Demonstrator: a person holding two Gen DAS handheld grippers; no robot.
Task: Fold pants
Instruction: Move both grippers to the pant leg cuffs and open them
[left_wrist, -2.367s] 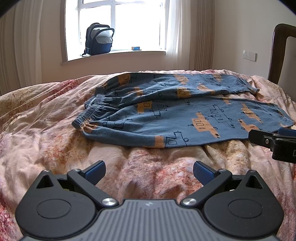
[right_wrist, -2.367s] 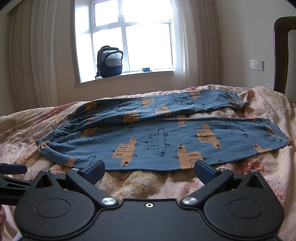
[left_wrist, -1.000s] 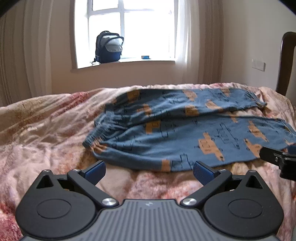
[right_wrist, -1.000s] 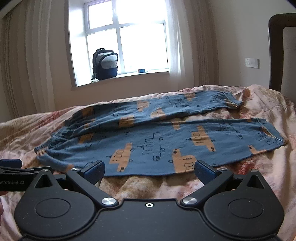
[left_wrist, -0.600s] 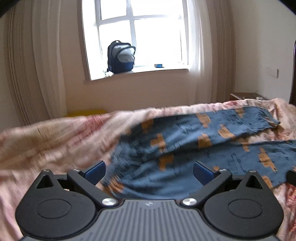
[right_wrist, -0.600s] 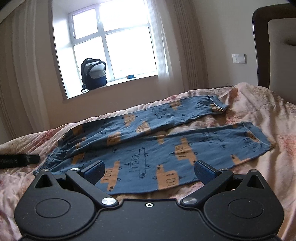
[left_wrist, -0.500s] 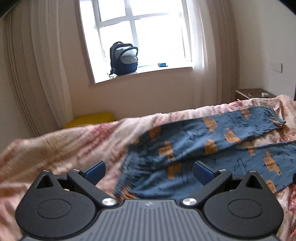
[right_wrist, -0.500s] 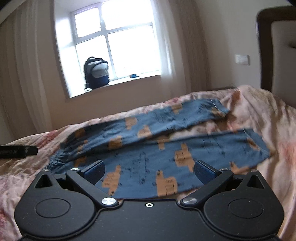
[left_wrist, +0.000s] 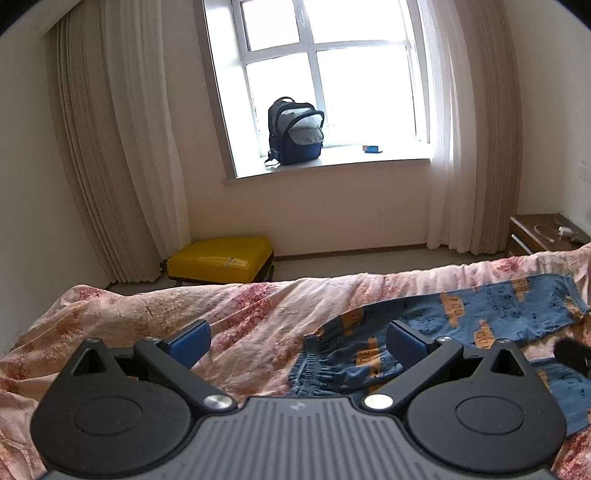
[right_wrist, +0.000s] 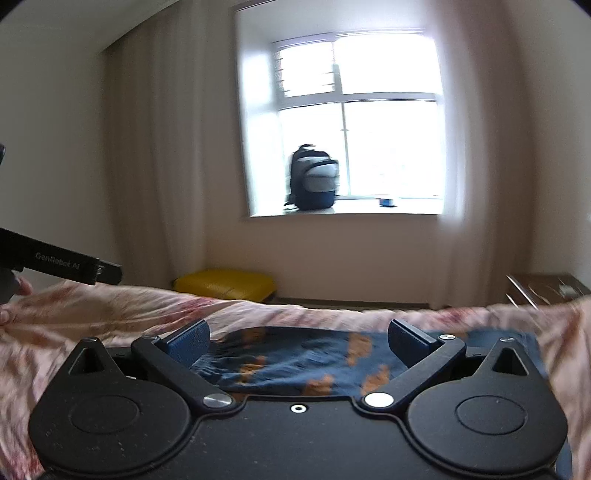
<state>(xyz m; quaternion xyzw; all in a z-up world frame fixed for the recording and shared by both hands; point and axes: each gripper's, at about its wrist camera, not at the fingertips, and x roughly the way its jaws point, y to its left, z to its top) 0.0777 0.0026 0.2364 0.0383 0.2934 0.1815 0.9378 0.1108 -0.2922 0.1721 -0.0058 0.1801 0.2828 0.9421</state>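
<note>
The left gripper (left_wrist: 297, 341) hovers above the bed with its 2 blue-padded fingers (left_wrist: 190, 338) spread wide and nothing between them. The right gripper (right_wrist: 297, 341) is likewise spread apart and empty, held level over the cloth.

The pants (left_wrist: 461, 328), blue with orange vehicle prints, lie flat on the pink floral bedspread (left_wrist: 229, 314). In the left wrist view their gathered waistband (left_wrist: 306, 363) sits just ahead of the gripper, right of centre, and 1 leg runs off toward the right edge. The bedspread to the left of the waistband is bare and wrinkled up to the far edge of the bed. In the right wrist view, which is motion-blurred, the pants (right_wrist: 314, 358) fill the span between the fingers.

Beyond the bed's far edge there is a strip of floor, a yellow case (left_wrist: 221, 264) against the wall, and a nightstand (left_wrist: 539, 234) at the right. A backpack (left_wrist: 295, 131) stands on the windowsill. At the left of the right wrist view the other gripper's side (right_wrist: 62, 264) juts in, with fingertips of a hand (right_wrist: 9, 299) below it.
</note>
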